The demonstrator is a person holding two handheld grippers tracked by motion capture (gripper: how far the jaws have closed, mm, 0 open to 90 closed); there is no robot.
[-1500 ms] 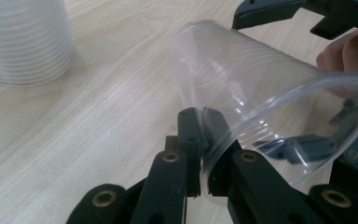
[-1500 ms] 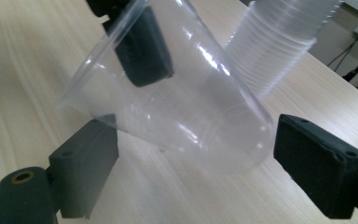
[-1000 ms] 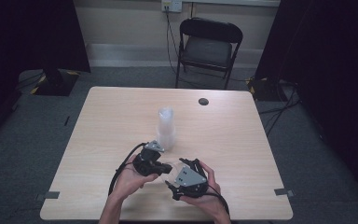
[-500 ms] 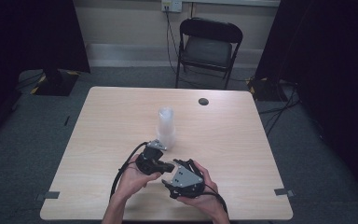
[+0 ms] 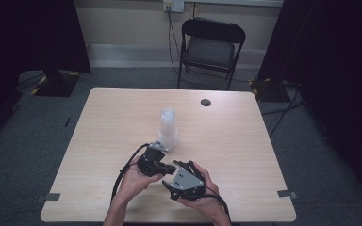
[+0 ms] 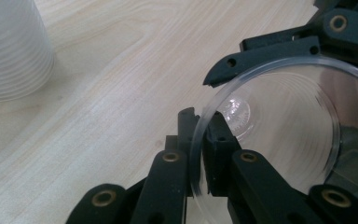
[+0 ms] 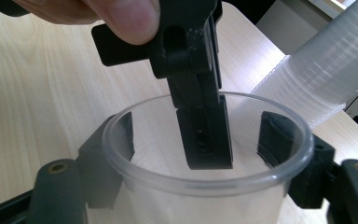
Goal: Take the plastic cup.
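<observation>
A single clear plastic cup [image 7: 205, 182] is held between both grippers above the near part of the table. My left gripper [image 6: 199, 154] is shut on the cup's rim [image 6: 196, 140], one jaw inside and one outside. In the right gripper view that same gripper hangs down from above, a thumb on its body. My right gripper [image 7: 200, 149] straddles the cup's body. Its jaws have just been closing and its pads [image 7: 279, 140] now lie against the wall on both sides. From above, the left gripper [image 5: 169, 168] and right gripper [image 5: 179, 175] sit close together.
A tall stack of clear cups [image 5: 168, 127] stands mid-table just beyond the hands; it is also the ribbed stack [image 6: 9, 51] at upper left in the left gripper view. A small black disc [image 5: 205, 102] lies far on the wooden table [image 5: 245, 141]. A folding chair [image 5: 209, 44] stands behind.
The right gripper has shifted slightly left toward the left gripper, and its jaws have narrowed around the cup. The left hand has stayed in place.
</observation>
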